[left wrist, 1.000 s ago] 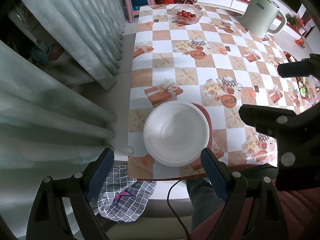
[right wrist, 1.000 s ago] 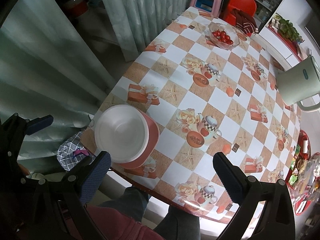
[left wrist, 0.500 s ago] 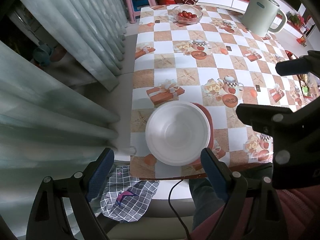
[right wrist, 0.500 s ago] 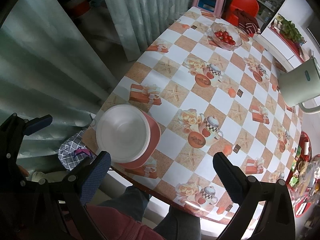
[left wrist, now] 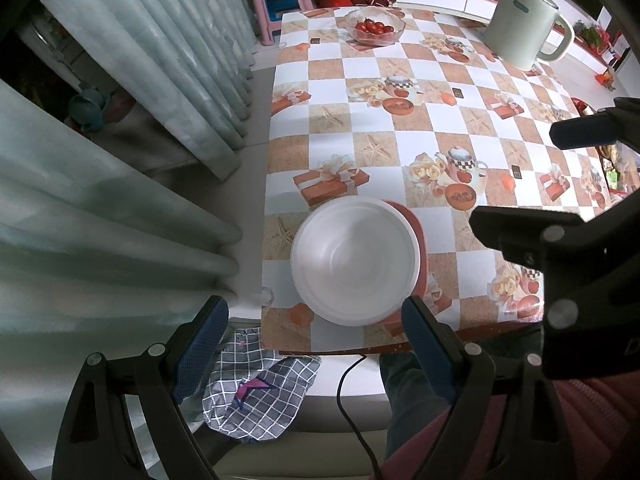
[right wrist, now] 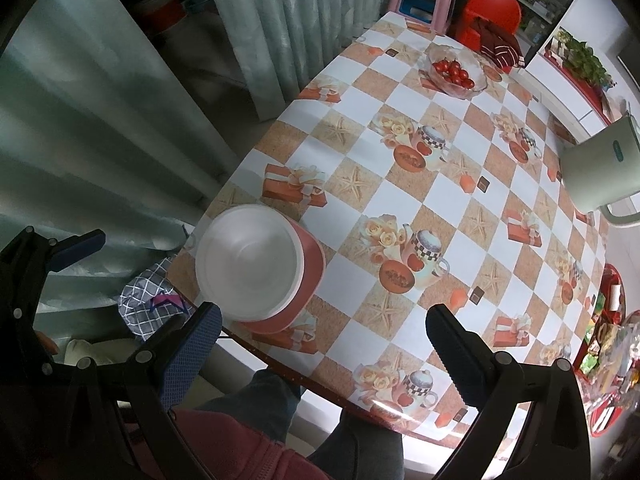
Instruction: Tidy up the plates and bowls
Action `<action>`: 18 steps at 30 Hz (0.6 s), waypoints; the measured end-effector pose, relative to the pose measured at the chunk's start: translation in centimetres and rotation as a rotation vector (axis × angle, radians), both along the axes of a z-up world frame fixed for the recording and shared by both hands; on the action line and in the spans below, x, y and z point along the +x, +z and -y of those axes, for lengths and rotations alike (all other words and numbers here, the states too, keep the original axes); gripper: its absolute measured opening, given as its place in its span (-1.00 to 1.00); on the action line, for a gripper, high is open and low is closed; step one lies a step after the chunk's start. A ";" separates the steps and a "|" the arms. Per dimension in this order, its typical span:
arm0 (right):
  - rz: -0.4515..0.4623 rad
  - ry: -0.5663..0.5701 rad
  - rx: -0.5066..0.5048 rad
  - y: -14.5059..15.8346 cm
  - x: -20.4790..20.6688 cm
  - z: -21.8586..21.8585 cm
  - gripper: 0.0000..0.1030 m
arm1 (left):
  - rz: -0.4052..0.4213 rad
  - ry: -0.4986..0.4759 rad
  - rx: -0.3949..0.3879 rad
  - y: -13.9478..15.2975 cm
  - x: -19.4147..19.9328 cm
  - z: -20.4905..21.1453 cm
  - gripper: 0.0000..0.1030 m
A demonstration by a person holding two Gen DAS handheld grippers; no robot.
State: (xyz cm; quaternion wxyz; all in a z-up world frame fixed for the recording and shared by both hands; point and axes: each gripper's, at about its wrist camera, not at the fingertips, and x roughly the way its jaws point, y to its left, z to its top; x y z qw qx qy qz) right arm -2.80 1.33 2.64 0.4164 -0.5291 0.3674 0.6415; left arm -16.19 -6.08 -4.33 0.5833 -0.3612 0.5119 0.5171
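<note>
A white bowl sits nested on a reddish-pink dish near the table's front left corner; both show again in the right wrist view as the white bowl and pink dish. My left gripper hangs high above the stack, pointing down, open and empty. My right gripper is also high over the table's front edge, open with nothing between its fingers. The right gripper's body shows at the right of the left wrist view.
A checkered tablecloth covers the table. A glass bowl of tomatoes and a pale kettle stand at the far end. Curtains hang left. A checked cloth lies below the edge, near a person's legs.
</note>
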 end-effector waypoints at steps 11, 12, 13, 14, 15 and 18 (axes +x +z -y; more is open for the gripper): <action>-0.002 -0.001 0.000 0.0 0.1 0.1 1.00 | -0.004 -0.002 0.002 0.1 -0.1 0.0 0.75; -0.002 0.000 0.000 0.0 0.0 0.2 1.00 | -0.004 -0.003 0.001 0.1 0.0 0.0 0.75; -0.002 -0.002 -0.001 -0.1 0.1 0.2 1.00 | -0.005 -0.003 0.002 0.1 0.0 0.0 0.75; -0.002 -0.003 -0.001 -0.1 0.0 0.3 1.00 | -0.004 -0.003 0.002 0.1 -0.1 0.0 0.75; -0.001 -0.004 -0.001 -0.1 0.0 0.3 1.00 | -0.005 -0.005 0.002 0.1 0.0 0.0 0.76; -0.002 -0.005 -0.002 -0.1 -0.1 0.4 1.00 | -0.006 -0.008 0.002 0.1 -0.1 0.1 0.76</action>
